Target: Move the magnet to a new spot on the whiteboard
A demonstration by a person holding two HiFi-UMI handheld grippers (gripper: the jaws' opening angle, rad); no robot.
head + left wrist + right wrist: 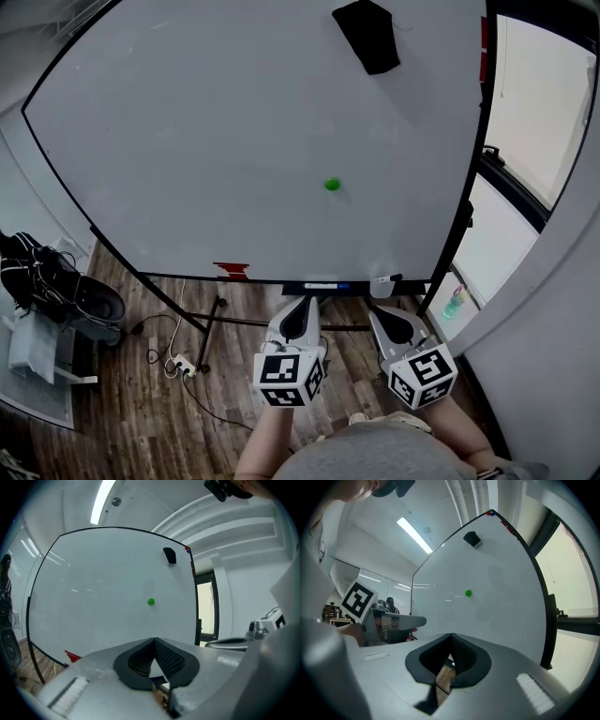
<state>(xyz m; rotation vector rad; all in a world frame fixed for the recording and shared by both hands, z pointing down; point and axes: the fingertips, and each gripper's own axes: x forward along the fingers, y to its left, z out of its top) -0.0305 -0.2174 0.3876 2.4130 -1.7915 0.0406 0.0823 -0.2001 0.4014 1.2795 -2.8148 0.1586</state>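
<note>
- The whiteboard [234, 141] is being faced from the front. It is standing on a frame over a wooden floor [141, 412], and most of its surface is being left bare.
- The left hand-held gripper [298, 314] is being held low, under the board's bottom edge and well apart from its face. In the left gripper view its jaws are being shown pressed together, with nothing pinched between them.
- The right hand-held gripper [382, 319] is being held just beside the left one, at the same low level. Its jaws are likewise being shown pressed together and empty in the right gripper view.
- A black eraser [367, 36] is being carried by the board near its upper right corner.
- A red item [231, 271] is being seen at the bottom rail, left of centre; what it is cannot be told.
- The magnet [332, 185], small, round and green, is being borne on the right half of the board. It is below the eraser, above the bottom rail, and well apart from both grippers.
- Progress is being judged as nil, as the magnet is not yet touched. The whole task is left: one gripper is to be raised to the magnet and its jaws spread, then the magnet pinched, pulled off, and set on a bare spot.
</note>
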